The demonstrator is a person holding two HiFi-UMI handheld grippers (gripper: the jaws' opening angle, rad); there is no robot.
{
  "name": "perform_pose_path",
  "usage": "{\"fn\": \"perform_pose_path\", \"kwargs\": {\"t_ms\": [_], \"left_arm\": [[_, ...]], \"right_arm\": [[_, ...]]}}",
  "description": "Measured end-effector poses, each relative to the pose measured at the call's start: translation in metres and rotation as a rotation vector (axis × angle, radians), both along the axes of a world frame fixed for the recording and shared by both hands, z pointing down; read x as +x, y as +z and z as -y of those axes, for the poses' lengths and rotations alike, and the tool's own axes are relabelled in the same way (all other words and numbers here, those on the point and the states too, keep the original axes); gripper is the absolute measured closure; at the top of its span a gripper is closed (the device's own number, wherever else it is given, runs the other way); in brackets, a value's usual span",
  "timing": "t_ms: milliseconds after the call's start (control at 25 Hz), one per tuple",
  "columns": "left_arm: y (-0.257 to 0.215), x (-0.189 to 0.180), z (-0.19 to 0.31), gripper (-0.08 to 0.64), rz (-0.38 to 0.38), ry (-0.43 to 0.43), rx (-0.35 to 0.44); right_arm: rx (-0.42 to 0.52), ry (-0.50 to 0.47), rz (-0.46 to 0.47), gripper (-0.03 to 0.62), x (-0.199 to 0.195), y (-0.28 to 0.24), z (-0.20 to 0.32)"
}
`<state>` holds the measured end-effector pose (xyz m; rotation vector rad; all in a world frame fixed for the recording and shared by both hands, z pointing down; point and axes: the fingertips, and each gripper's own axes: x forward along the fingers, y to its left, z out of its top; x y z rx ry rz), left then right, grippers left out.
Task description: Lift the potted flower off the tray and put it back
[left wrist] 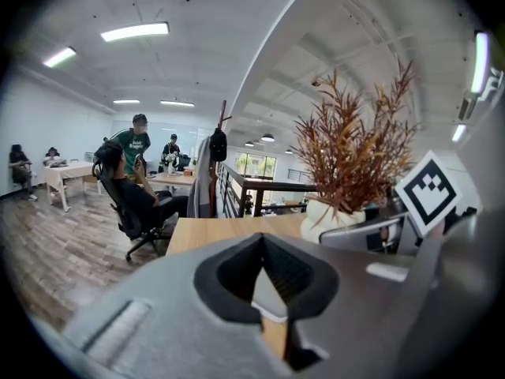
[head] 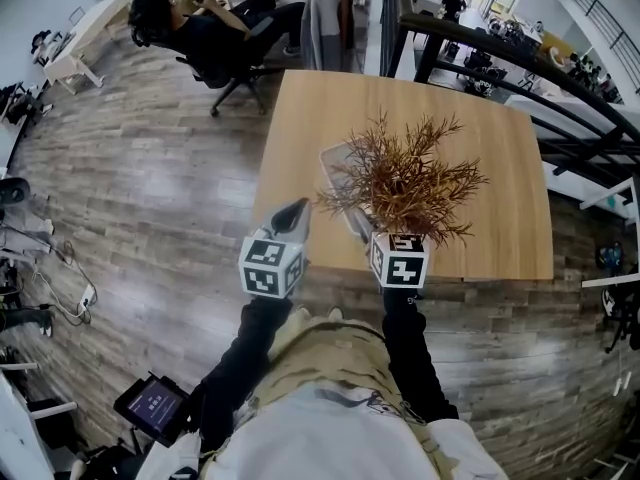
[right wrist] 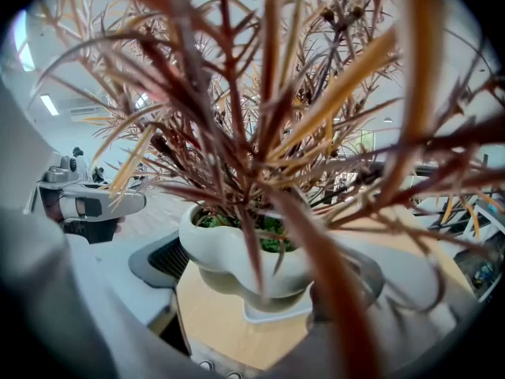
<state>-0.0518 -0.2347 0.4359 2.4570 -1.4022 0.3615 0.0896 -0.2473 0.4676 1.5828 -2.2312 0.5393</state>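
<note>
Open-plan office: wood-plank floor (head: pixel 130 198), white desk (head: pixel 80 30) by the wall, a person (head: pixel 195 26) seated on a wheeled swivel chair (head: pixel 238 80) near the wooden worktop (head: pixel 300 118), strip lights (left wrist: pixel 134 31) overhead, black railing (head: pixel 500 53).

Head view: steeply down on tabletop (head: pixel 480 148). Left gripper view: level across it. Right gripper view: close on plant (right wrist: pixel 229 251); all share it.

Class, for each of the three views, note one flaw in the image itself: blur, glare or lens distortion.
Head view: the floor boards curve from the wide lens. Left gripper view: dark rounded corners, and the ceiling light strip is blown white. Right gripper view: on the potted flower the nearest branches smear out of focus, while the pot is sharper.
</note>
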Motion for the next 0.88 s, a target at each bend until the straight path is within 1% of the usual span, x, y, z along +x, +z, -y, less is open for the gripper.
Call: {"fn": "perform_pose_path", "kwargs": {"t_ms": [280,440,720,880], "left_arm": [[0.043,0.011,-0.011,0.558,0.023,-0.038,-0.077],[0.061,0.012,-0.010,0.558,0.034,-0.045,-0.118],[0.106,-0.006,-0.005,0.558,0.055,-0.041,-0.155],[0.126,-0.008,0.014,0.558,0.071,-0.037,-0.158]], "right_arm": [[-0.001,-0.051,0.005,0.112,0.008,0.021,0.002],[-0.032,-0.072,-0.008,0.112,0.008,0.043,0.009],[-0.091,-0.054,-0.009,0.110,-0.004,0.111,0.019],[-0.104,-0.051,-0.009,0.110,-0.004,0.148,0.038]]}}
